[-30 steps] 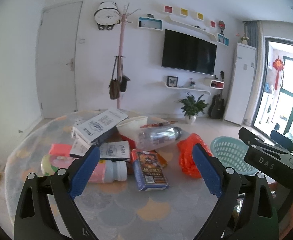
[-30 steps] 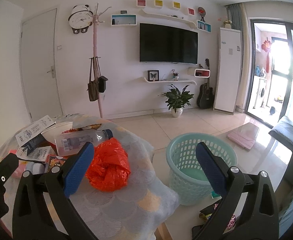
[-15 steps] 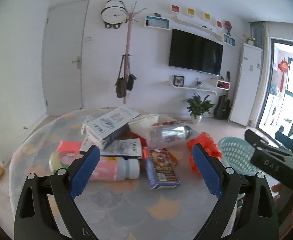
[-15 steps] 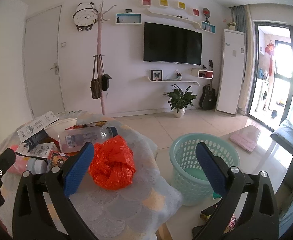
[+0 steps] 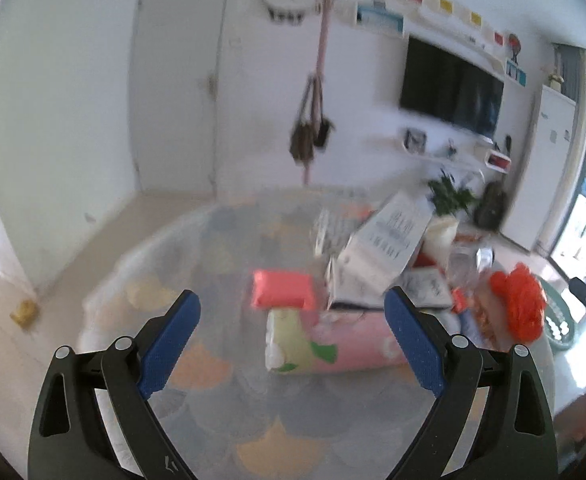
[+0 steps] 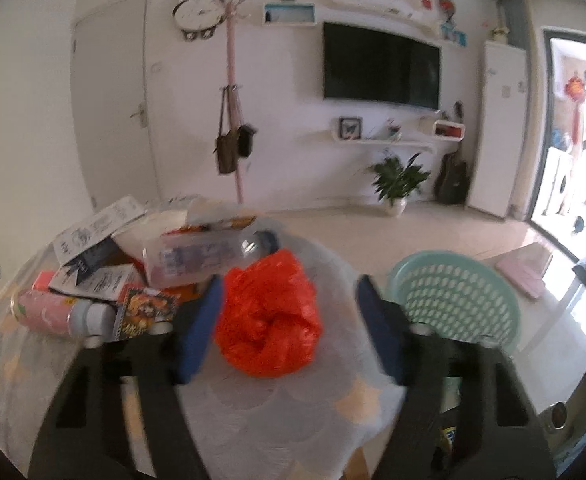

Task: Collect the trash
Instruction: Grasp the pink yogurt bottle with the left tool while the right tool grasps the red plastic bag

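room: living room, TV (image 6: pixel 381 68) on the wall, round surface (image 6: pixel 277 408) under a scale-pattern cloth
trash pile: bottle (image 6: pixel 209 254), boxes, pink can (image 6: pixel 49 312), all at 10 o'clock in the right view
orange bag (image 6: pixel 269 316): crumpled, sitting between the right tongs (image 6: pixel 289 328), pads not pressing yet
right tongs: closing in, about half open
left tongs (image 5: pixel 291 344): wide open, nothing held, pink can (image 5: pixel 333 340) just ahead
basket (image 6: pixel 457 300): teal, on the floor at 3 o'clock
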